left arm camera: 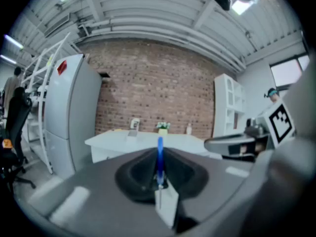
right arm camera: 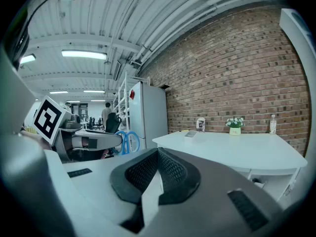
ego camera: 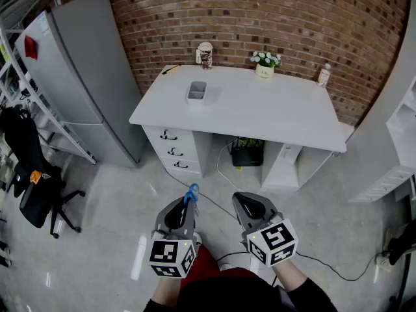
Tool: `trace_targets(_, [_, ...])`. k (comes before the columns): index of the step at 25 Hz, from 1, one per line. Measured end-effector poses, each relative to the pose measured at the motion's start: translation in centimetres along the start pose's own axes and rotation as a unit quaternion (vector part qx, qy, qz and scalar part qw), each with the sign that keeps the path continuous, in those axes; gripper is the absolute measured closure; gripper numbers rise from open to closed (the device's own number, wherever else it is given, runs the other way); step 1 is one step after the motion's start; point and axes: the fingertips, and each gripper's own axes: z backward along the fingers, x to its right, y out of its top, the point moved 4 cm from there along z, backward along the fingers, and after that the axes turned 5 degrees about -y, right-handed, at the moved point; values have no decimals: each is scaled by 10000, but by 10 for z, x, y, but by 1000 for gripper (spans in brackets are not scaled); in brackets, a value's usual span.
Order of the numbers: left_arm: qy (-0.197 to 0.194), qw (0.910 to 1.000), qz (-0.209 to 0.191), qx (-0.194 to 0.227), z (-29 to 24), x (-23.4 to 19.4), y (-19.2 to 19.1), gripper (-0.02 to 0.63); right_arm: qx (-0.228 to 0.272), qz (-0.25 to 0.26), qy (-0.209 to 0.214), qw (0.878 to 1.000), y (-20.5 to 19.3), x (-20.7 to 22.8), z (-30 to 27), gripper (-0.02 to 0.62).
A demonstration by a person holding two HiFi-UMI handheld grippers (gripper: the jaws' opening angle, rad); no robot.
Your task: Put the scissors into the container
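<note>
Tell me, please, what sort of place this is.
Probably an office or lab workspace in an industrial-style building: a white desk with drawers stands against a red brick wall, a black swivel office chair stands nearby, and strip lights hang under a ribbed metal ceiling.

place: office | cues: desk [ego camera: 273, 112], swivel chair [ego camera: 29, 174] (brick wall [ego camera: 260, 12])
</note>
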Motion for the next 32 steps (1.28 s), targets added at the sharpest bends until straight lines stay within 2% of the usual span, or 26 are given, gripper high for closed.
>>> trace_targets(8, [-28,10000,33,-48,-4,5,-3,578,-24,-30,-2,10000,-2,4,0,588])
trace_targets(18, [15,9999,94,-101,-16,-12,-6,578,-31,-205,313,9993,-5,1,-23,587])
trace_targets(32, [-148,9997,139,-162,-68,-69,4,578,-82,-347,48,9994,3,22,-89,586])
